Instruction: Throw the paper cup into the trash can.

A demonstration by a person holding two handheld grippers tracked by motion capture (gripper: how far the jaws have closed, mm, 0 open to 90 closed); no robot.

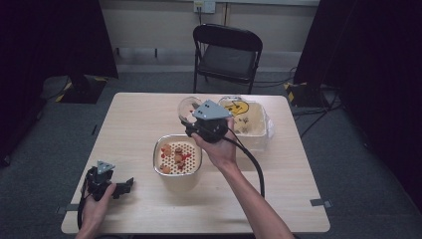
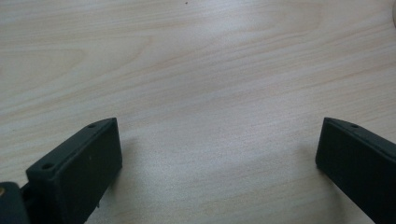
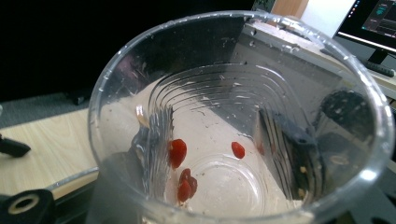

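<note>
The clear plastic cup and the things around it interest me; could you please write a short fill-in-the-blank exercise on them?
1. The right gripper holds a clear plastic ____.
2. The small pieces stuck inside the cup are ____ in colour.
3. The left gripper has its jaws ____ over bare table.
4. The perforated insert sits in a metal ____ in front of the cup.

Missing words: cup; red; open; bowl

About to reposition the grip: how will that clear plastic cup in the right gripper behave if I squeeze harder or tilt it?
The clear plastic cup looks thin-walled and ribbed, so it would likely flex or crack under a hard squeeze. It holds a few red pieces, so it is probably very light. Droplets on its wall suggest it may be slippery in the right gripper.
</note>
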